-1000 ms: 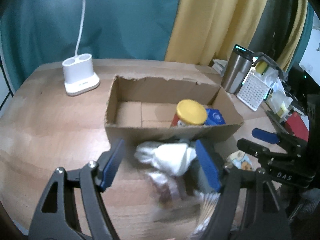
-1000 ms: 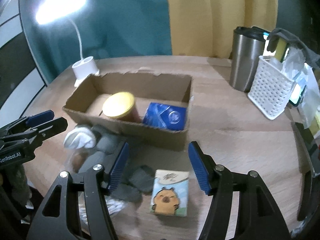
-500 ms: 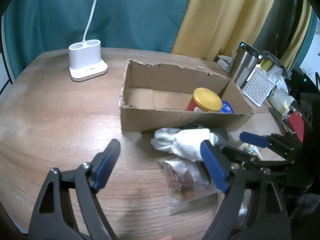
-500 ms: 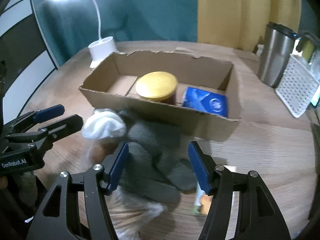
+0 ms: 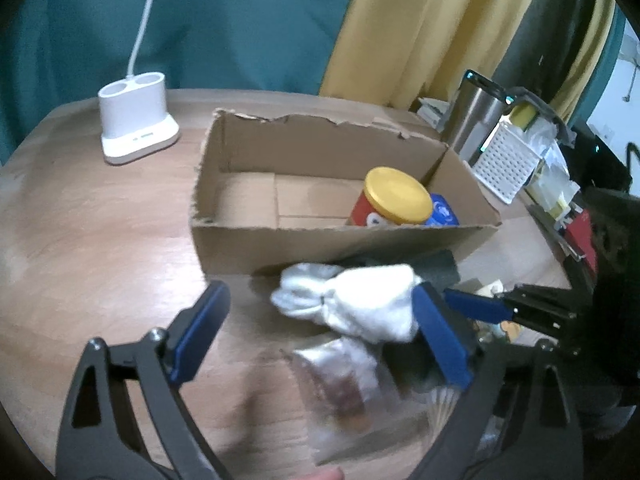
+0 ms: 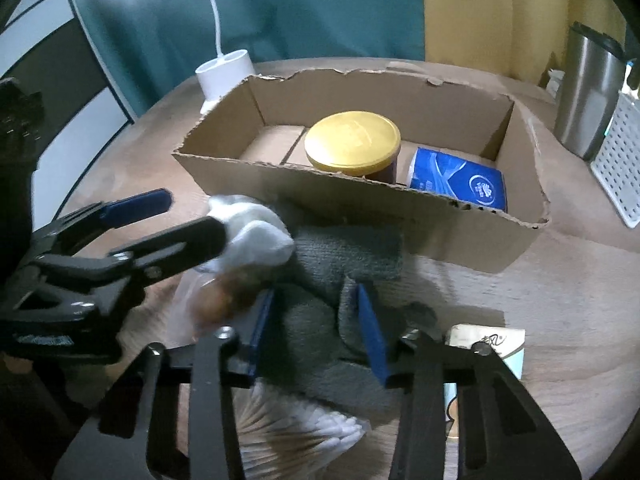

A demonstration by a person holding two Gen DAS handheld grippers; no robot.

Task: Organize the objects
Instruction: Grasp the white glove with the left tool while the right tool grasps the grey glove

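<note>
Your right claw (image 6: 316, 334) now sits closer in over the grey cloth (image 6: 352, 256), its blue pads narrowed around a fold of it. Your left claw (image 5: 320, 336) has swung nearer the white sock bundle (image 5: 352, 300), jaws still wide apart.

My cardboard box (image 5: 320, 240) sits mid-table. Inside it, at its 3 o'clock end, the can (image 5: 394, 198) stands left of the tissue pack (image 6: 460, 184). The lamp base (image 5: 134, 124) sits at 10 o'clock of the box; the tumbler (image 5: 468, 120) at 2 o'clock. The sock bundle (image 5: 352, 300) and cloth (image 6: 352, 252) lie at 6 o'clock, before the box wall.
</note>
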